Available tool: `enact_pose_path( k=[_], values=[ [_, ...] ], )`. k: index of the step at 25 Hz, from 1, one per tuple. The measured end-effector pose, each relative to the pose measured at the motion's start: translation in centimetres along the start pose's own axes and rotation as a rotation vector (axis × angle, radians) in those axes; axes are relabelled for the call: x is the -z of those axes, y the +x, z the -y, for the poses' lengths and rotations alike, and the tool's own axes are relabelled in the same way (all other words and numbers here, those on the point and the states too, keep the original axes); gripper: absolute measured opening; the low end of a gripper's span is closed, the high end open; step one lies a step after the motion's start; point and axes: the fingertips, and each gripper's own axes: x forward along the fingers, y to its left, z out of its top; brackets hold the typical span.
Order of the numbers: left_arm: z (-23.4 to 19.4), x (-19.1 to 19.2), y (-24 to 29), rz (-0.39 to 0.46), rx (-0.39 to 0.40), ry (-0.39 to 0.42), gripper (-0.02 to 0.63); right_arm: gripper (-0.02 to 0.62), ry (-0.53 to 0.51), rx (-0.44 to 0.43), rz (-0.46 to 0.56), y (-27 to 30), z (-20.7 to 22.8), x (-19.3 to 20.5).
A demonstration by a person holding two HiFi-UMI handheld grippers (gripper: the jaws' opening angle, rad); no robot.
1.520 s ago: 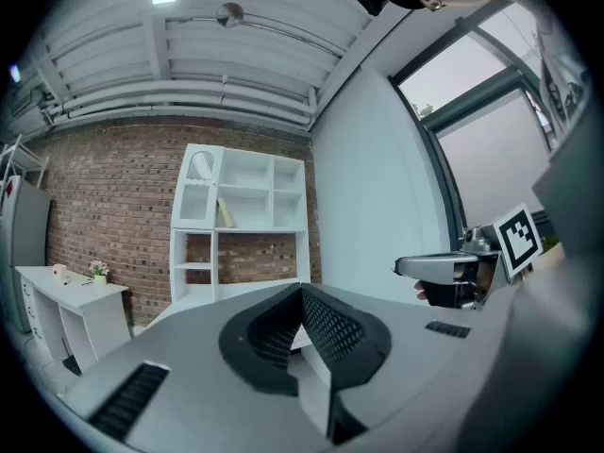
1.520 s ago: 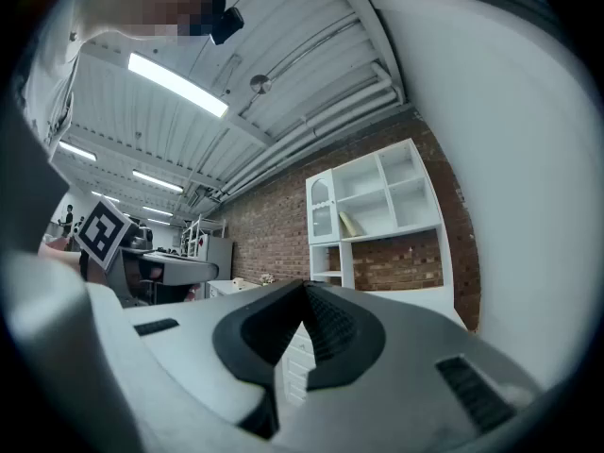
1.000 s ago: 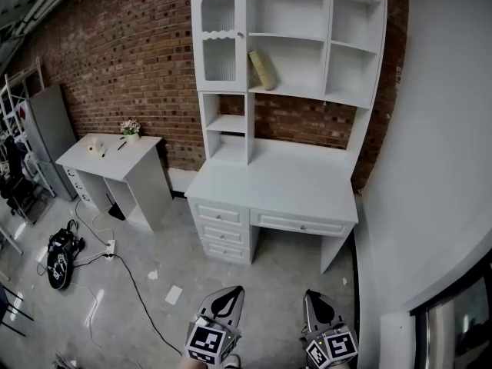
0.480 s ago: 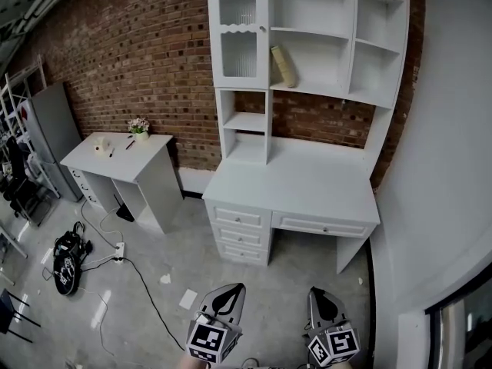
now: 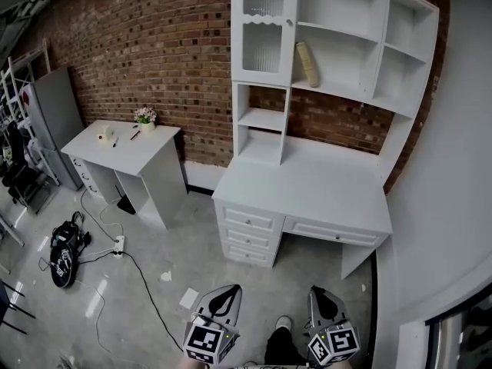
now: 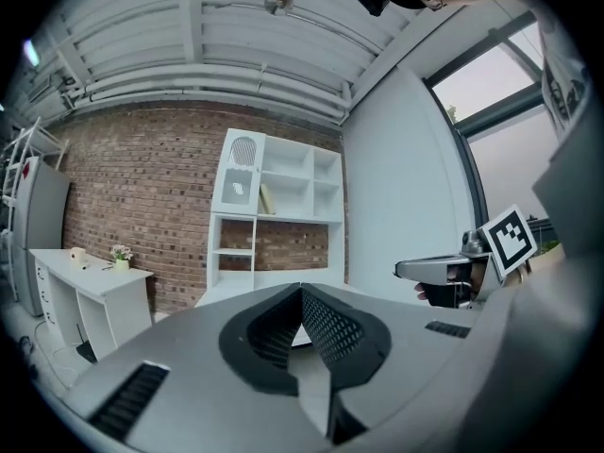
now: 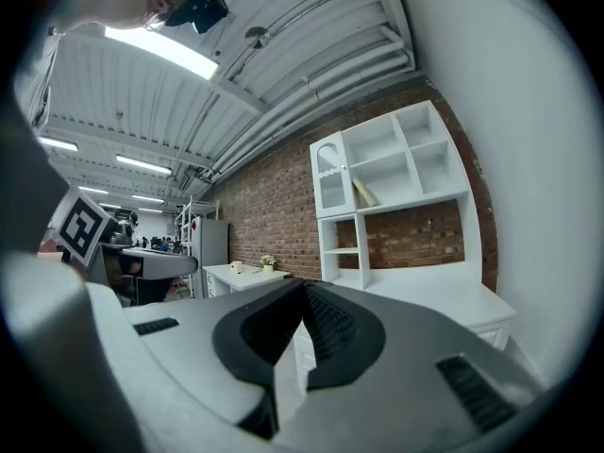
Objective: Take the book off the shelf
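A pale yellow book point(image 5: 307, 64) leans tilted in the middle compartment of the white shelf unit point(image 5: 350, 91), which stands on a white desk point(image 5: 307, 187) against the brick wall. Both grippers are low at the bottom of the head view, far from the shelf. The left gripper point(image 5: 229, 290) and the right gripper point(image 5: 317, 292) are both shut with nothing held. In the left gripper view the jaws meet at the left gripper point(image 6: 301, 291), and the book point(image 6: 266, 198) is far off. The right gripper point(image 7: 304, 284) likewise points toward the distant book point(image 7: 364, 193).
A small white table point(image 5: 154, 156) with a flower pot point(image 5: 144, 118) stands left of the desk. A cable and power strip point(image 5: 117, 246) and a black bag point(image 5: 63, 252) lie on the floor. A white wall point(image 5: 453, 206) bounds the right side. A foot point(image 5: 283, 325) shows between the grippers.
The desk and shelf have shifted right in the head view and look slightly larger. Both grippers keep the same place at the bottom, still shut.
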Motion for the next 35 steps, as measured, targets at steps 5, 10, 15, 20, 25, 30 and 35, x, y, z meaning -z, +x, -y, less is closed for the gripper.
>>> enact_pose_path(
  k=[5,10,15,20,25,30,35],
  values=[
    [-3.1,0.5,3.3,-0.004,-0.051,-0.002,0.015,0.006,0.001,-0.025,-0.027,5.6,1.5,1.1],
    [-6.1,-0.2,9.1,-0.002,-0.117,0.008,0.015,0.007,0.004,-0.057,-0.002,12.5,5.1,0.2],
    [-8.6,-2.9,17.2,0.013,-0.145,0.016,0.015,0.008,-0.011,-0.082,0.007,19.9,10.4,-1.9],
    [-10.1,-5.6,26.5,0.033,-0.151,0.034,0.015,0.008,-0.013,-0.075,0.024,26.9,17.5,-4.2],
    [-12.2,-8.3,34.0,0.066,-0.176,0.077,0.015,0.007,-0.014,-0.057,0.028,32.7,22.8,-6.3],
    [-14.2,-8.9,40.0,0.059,-0.144,0.071,0.015,0.008,-0.014,-0.032,0.024,37.7,25.7,-6.4],
    [-16.9,-8.5,45.6,0.047,-0.077,0.081,0.015,0.008,-0.017,0.015,0.020,42.4,27.8,-6.4]
  ],
)
